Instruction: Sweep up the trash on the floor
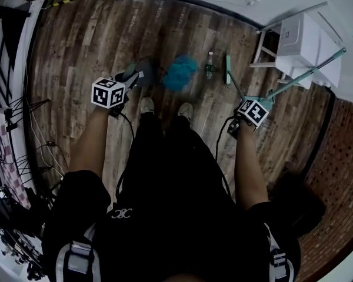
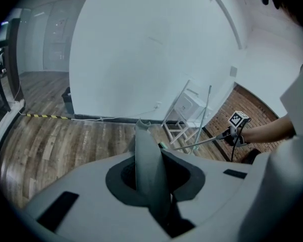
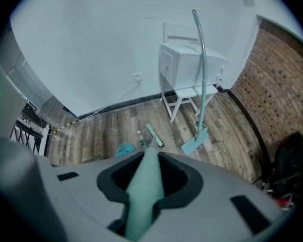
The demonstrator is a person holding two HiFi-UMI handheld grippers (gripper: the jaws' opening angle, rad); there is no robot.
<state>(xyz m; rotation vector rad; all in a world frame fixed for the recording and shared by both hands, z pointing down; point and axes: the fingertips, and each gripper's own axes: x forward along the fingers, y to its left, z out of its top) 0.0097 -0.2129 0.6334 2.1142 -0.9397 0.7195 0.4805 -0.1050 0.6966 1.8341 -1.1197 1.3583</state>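
On the wood floor lie a crumpled teal wad of trash (image 1: 180,72) (image 3: 124,148) and a small green bottle (image 1: 209,67) (image 3: 141,141). My right gripper (image 1: 247,102) (image 3: 149,180) is shut on a teal broom handle (image 3: 143,193). The broom's narrow head (image 1: 227,69) (image 3: 155,135) rests on the floor just right of the bottle. A grey dustpan handle (image 2: 147,160) stands between the jaws of my left gripper (image 1: 126,84) (image 2: 150,178), which is shut on it. The grey pan (image 1: 140,75) sits on the floor left of the wad.
A white table (image 1: 309,43) (image 3: 192,92) with a white box stands against the wall at right. A second teal long-handled tool (image 1: 306,72) (image 3: 203,79) leans on it. My shoes (image 1: 147,106) are just behind the trash. Cables and a rack (image 1: 6,157) crowd the left edge.
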